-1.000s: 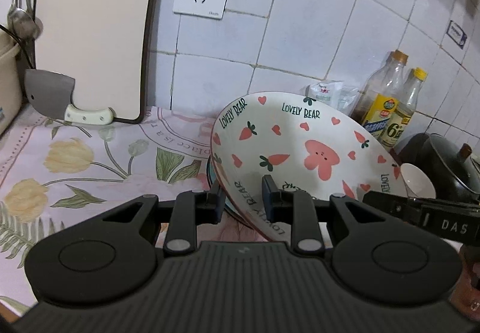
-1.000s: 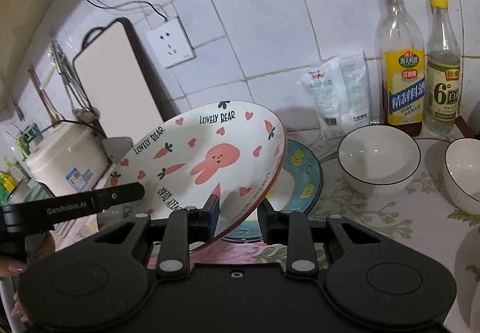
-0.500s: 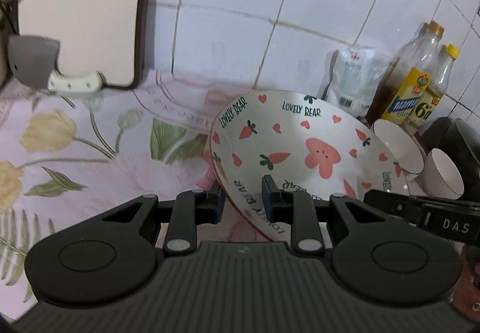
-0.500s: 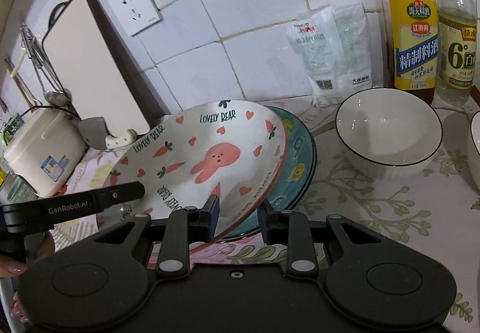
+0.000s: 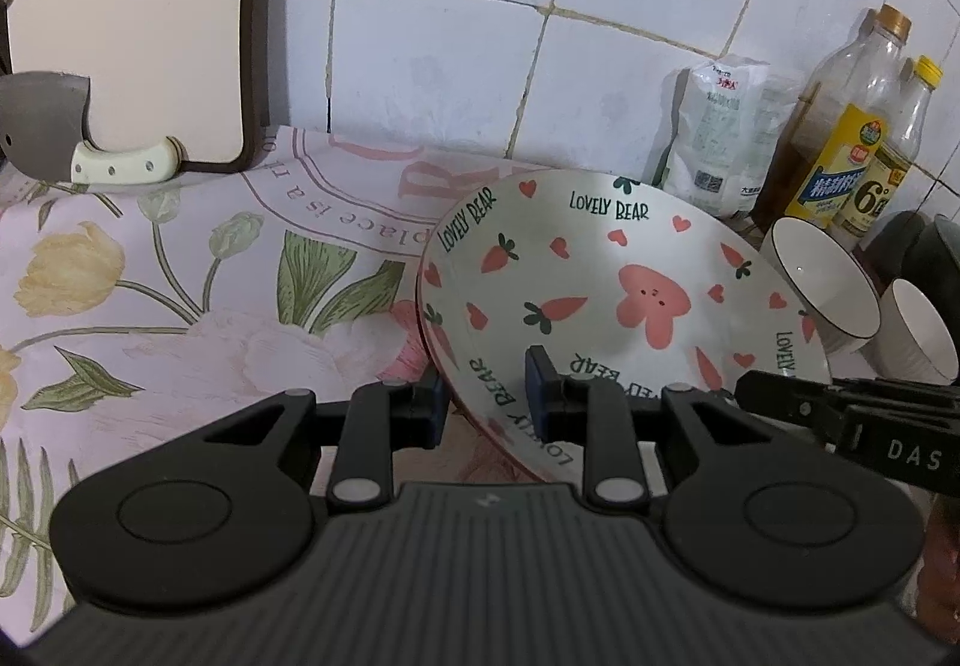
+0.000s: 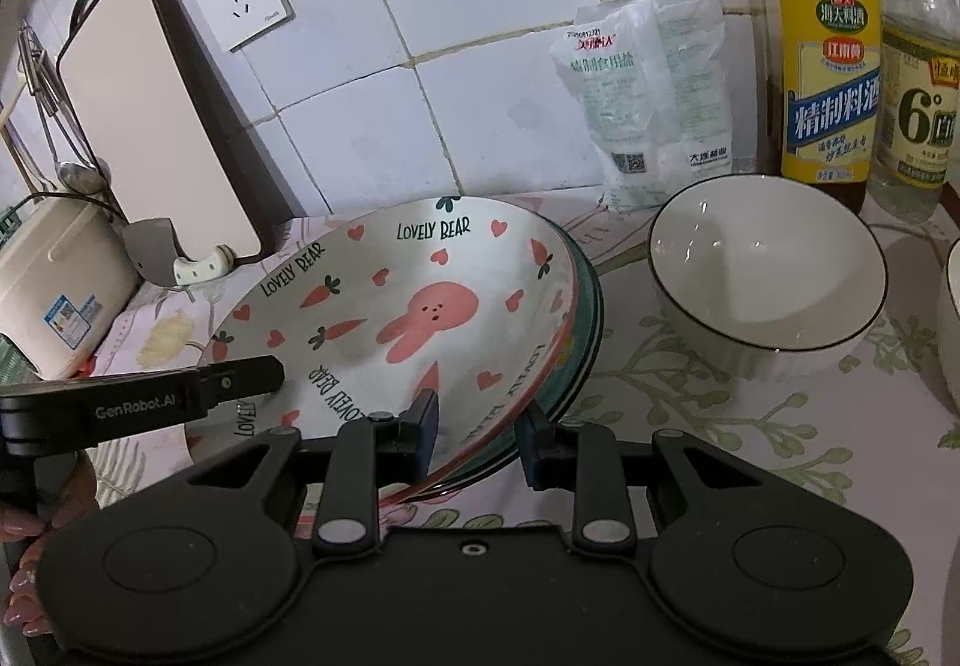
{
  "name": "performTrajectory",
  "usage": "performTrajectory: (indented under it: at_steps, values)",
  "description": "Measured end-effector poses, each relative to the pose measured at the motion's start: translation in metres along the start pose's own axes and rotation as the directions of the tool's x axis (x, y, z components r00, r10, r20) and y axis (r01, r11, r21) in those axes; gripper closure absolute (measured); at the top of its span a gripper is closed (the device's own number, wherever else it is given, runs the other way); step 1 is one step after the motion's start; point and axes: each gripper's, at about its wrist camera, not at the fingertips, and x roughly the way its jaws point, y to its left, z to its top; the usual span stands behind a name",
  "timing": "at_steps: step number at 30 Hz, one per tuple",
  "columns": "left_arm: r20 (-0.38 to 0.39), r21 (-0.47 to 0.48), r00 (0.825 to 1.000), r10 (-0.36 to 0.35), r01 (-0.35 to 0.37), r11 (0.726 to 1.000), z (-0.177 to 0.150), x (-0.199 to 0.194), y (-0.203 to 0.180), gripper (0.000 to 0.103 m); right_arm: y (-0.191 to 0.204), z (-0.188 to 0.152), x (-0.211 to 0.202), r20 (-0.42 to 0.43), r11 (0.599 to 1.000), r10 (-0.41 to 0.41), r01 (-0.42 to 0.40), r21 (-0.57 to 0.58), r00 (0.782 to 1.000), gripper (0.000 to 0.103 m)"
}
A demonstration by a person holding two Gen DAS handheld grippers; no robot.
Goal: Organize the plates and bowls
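Pinching opposite edges of the wide white ceramic plate printed with pink rabbits, carrots and "LOVELY BEAR" lettering [image 6: 420, 318], the left gripper [image 5: 483, 405] and the right gripper [image 6: 477, 435] each have their two pads clamped on the thin rim. The plate sits low over the round teal-rimmed plate [image 6: 585, 306] on the floral tablecloth [image 5: 150, 306], tilted, its far edge apparently resting on that plate or just above it; whether it fully touches I cannot tell.

The main risk is uneven release. If one gripper lets go before the other, the plate could drop onto the teal one with a knock, chip a rim, or slide off-centre. The glazed rim is slippery, so a thin pinch could slip under the plate's weight while it is tilted. The round white bowl with a thin black rim [image 6: 768, 270] stands just beside the stack, near enough that a sideways slide could strike it. Two glass condiment bottles [image 6: 828, 84] stand against the tiled wall beyond, less exposed.
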Motion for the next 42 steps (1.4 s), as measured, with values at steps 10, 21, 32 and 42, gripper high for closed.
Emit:
performTrajectory:
  at_steps: [10, 21, 32, 42]
  values:
    - [-0.053, -0.060, 0.999, -0.002, -0.001, 0.998, 0.004, 0.008, 0.001, 0.077, 0.007, 0.000, 0.006, 0.029, 0.997, -0.043, 0.045, -0.056, 0.999, 0.071]
    - [-0.130, -0.033, 0.991, 0.028, -0.033, 0.999, 0.012, 0.017, -0.006, 0.073, 0.015, 0.001, 0.020, 0.082, 0.981, -0.141, 0.150, -0.120, 0.987, 0.071]
    - [-0.113, -0.014, 0.992, 0.047, -0.049, 0.999, 0.014, 0.007, -0.011, 0.050, 0.018, 0.003, 0.018, 0.099, 0.959, -0.202, 0.217, -0.181, 0.974, 0.071]
    - [-0.073, 0.024, 0.996, 0.049, -0.047, 0.999, 0.005, -0.026, -0.013, 0.050, 0.024, -0.006, 0.006, 0.105, 0.929, -0.233, 0.253, -0.270, 0.967, 0.067]
